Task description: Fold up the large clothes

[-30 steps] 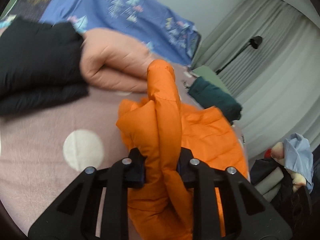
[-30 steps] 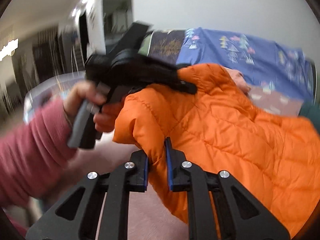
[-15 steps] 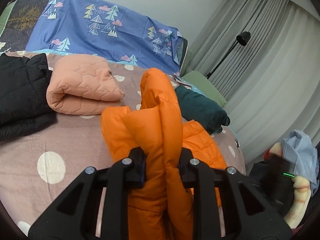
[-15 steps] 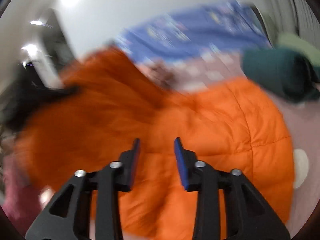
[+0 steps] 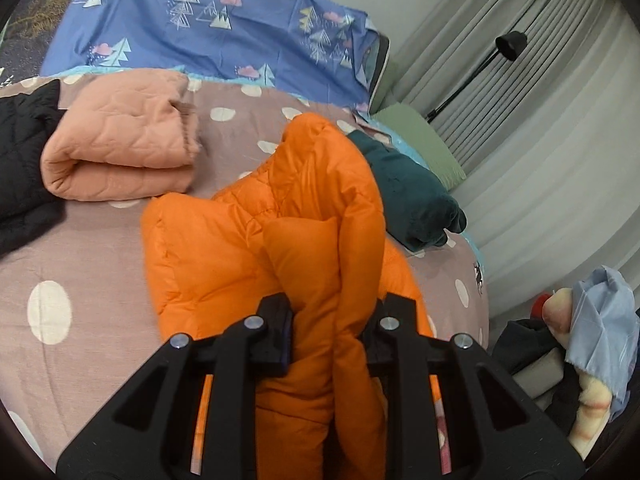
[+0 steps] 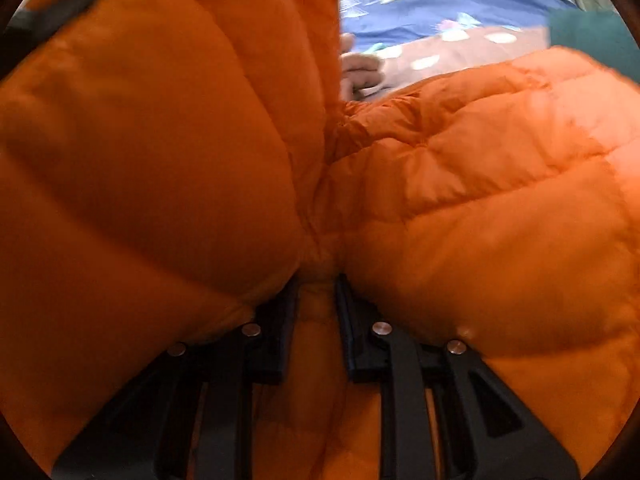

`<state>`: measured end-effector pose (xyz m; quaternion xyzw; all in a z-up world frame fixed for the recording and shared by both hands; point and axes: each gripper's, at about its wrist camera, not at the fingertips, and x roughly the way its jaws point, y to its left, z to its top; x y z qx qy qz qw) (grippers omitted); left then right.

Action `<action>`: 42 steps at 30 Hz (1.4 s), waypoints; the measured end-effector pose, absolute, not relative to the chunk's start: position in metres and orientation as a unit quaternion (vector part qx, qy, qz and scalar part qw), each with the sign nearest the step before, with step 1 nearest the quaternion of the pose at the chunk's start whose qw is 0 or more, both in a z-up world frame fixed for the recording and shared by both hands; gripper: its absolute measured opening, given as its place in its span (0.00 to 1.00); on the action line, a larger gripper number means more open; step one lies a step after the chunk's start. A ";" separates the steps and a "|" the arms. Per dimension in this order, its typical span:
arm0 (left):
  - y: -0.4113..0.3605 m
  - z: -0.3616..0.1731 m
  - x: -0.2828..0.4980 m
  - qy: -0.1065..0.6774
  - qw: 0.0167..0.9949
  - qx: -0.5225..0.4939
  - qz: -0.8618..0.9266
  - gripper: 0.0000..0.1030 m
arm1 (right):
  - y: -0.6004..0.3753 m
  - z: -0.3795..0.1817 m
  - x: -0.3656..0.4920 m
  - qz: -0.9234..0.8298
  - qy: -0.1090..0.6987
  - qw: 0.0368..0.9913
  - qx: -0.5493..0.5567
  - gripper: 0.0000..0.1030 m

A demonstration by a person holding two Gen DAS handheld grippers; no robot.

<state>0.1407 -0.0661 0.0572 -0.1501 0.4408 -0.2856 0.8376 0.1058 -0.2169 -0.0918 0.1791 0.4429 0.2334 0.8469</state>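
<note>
My left gripper (image 5: 330, 328) is clamped on a thick bunched fold of the orange puffer jacket (image 5: 280, 232), its fingers pressed into the padding on both sides, and the fold rises in a tall ridge ahead of them. The rest of the jacket lies heaped on the dusty-pink polka-dot bedsheet (image 5: 80, 264). My right gripper (image 6: 316, 304) has its fingers drawn close together around a narrow pinch of the same jacket (image 6: 480, 200), whose quilted panels billow out to either side and fill nearly the whole right wrist view. Beyond the jacket on the bed, a folded peach quilted blanket (image 5: 120, 140) sits to the left, beside a black garment (image 5: 24, 152), and a dark teal bundle (image 5: 408, 196) lies just behind it to the right.
</note>
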 end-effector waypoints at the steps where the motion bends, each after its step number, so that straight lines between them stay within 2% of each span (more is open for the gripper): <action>1: -0.074 0.059 0.144 0.445 0.836 -0.147 -0.284 0.21 | -0.233 -0.082 0.091 0.209 0.433 0.856 0.191 0.21; 6: -0.097 0.060 0.147 0.457 0.834 -0.120 -0.284 0.22 | -0.287 -0.051 0.010 0.164 0.364 0.892 0.212 0.21; 12: -0.134 0.051 0.149 0.479 0.824 -0.098 -0.286 0.25 | -0.293 -0.070 -0.040 0.160 0.394 0.880 0.212 0.21; 19: -0.163 0.047 0.151 0.499 0.814 -0.050 -0.294 0.27 | -0.284 -0.031 -0.104 0.170 0.321 0.916 0.168 0.23; 26: -0.187 0.041 0.153 0.519 0.799 -0.023 -0.304 0.29 | -0.271 0.023 -0.157 0.207 0.230 0.942 0.129 0.37; 29: -0.199 0.037 0.153 0.526 0.794 -0.013 -0.305 0.29 | -0.251 0.029 -0.165 0.196 0.228 0.951 0.075 0.43; 32: -0.208 0.036 0.152 0.529 0.792 0.001 -0.306 0.29 | -0.237 0.020 -0.165 0.198 0.240 0.948 0.066 0.48; 35: -0.215 0.033 0.150 0.531 0.789 0.012 -0.308 0.29 | -0.229 0.011 -0.150 0.187 0.241 0.950 0.060 0.49; 37: -0.220 0.030 0.151 0.535 0.786 0.016 -0.310 0.30 | -0.231 0.012 -0.146 0.166 0.235 0.955 0.064 0.21; 38: -0.222 0.029 0.151 0.535 0.785 0.018 -0.311 0.30 | -0.236 0.010 -0.141 0.166 0.241 0.953 0.079 0.13; 39: -0.225 0.029 0.151 0.534 0.785 0.020 -0.314 0.30 | -0.245 0.009 -0.139 0.167 0.243 0.950 0.103 0.09; 42: -0.231 0.032 0.152 0.529 0.780 0.015 -0.335 0.31 | -0.268 0.006 -0.141 0.148 0.243 0.948 0.142 0.07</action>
